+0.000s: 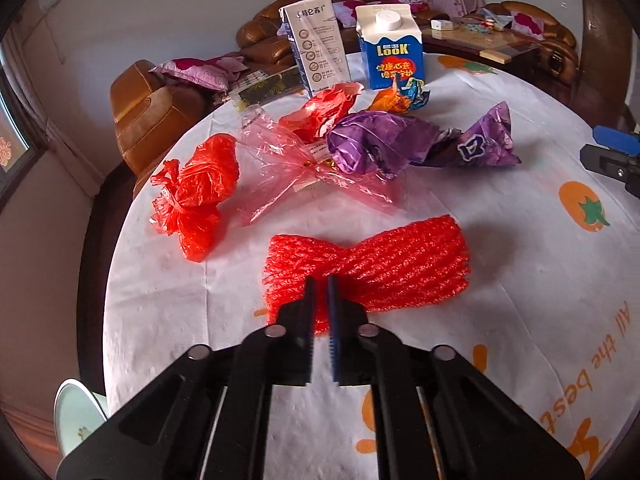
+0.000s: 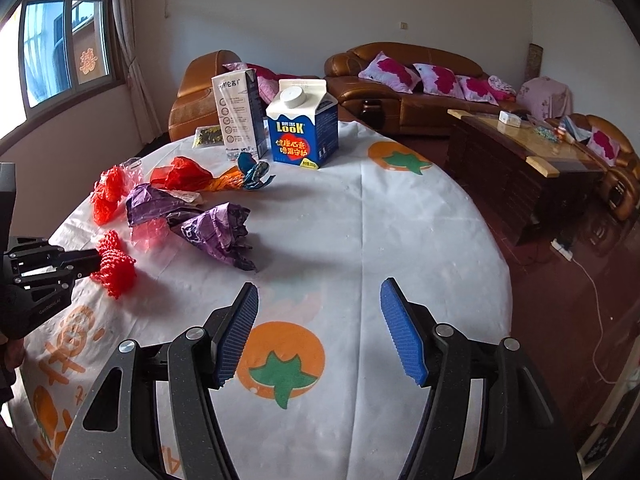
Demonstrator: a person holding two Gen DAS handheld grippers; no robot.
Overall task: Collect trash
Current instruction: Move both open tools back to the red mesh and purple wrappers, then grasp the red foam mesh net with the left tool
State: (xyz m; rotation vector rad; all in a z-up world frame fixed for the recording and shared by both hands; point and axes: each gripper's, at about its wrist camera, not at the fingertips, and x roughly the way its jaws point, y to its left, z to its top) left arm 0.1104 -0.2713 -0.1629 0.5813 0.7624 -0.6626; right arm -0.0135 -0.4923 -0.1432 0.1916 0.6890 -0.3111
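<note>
Right wrist: two cartons upright on table, caps on.

- Red foam net: near end hidden behind the closed fingers of the left gripper; how much of it lies between the pads cannot be told.
- Right gripper in the left wrist view: cut off by the right edge, only one blue pad tip and a black part showing.
- Pale green object, lower left: partly cut by the lens rim, unidentifiable.
- Tall white carton: small print illegible.
- Small items on the coffee table: too small to name.
- Printed label under the pink cellophane: unreadable.
</note>
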